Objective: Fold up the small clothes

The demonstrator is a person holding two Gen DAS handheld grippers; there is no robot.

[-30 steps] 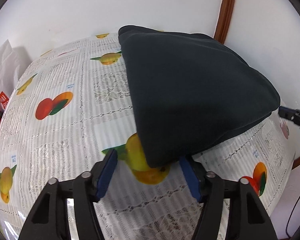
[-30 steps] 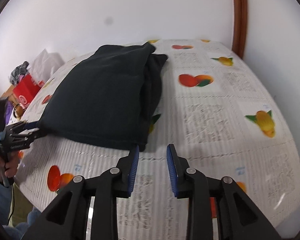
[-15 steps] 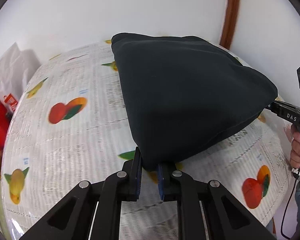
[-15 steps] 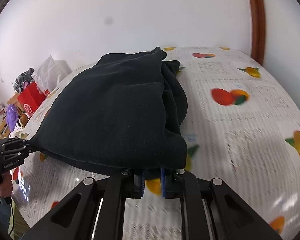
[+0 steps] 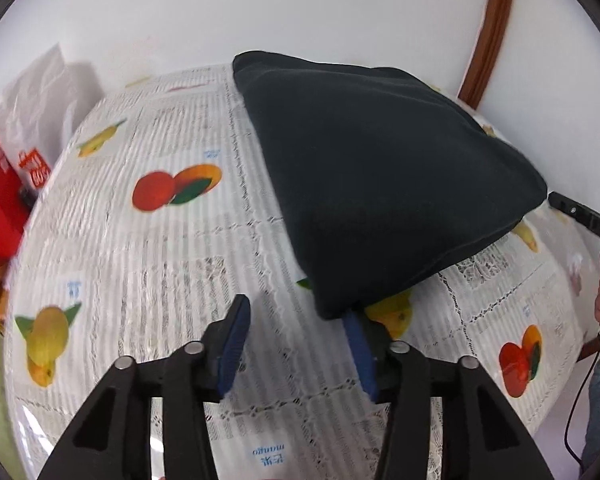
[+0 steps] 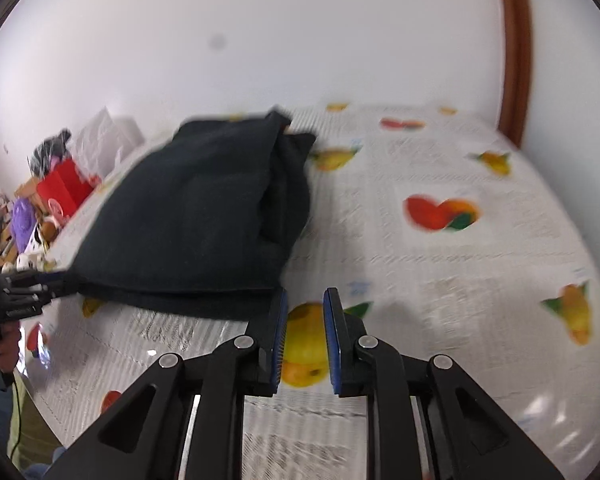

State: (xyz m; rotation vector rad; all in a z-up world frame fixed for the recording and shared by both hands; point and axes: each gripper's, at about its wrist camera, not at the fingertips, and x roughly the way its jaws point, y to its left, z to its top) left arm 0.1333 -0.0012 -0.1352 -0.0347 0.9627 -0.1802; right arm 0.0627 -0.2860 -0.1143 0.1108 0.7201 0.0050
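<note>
While the dark garment point(image 5: 380, 184) is lying folded in a thick stack on the fruit-print tablecloth point(image 5: 148, 264), I'm judging this fold done & I'm letting go. My left gripper point(image 5: 296, 340) is gaping wide, empty, its right pad just under the near corner. Right gripper point(image 6: 305, 336) is sitting part open, empty, beside the other corner. Next, prob: smoothing or regripping w/ both.

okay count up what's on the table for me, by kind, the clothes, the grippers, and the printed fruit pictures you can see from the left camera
Dark folded garment: 1
Grippers: 2, the left gripper and the right gripper, both open and off the cloth
Fruit prints in the left wrist view: 6, counting the yellow one partly under the garment; blurred traces at the far edge left out
Total: 9
</note>
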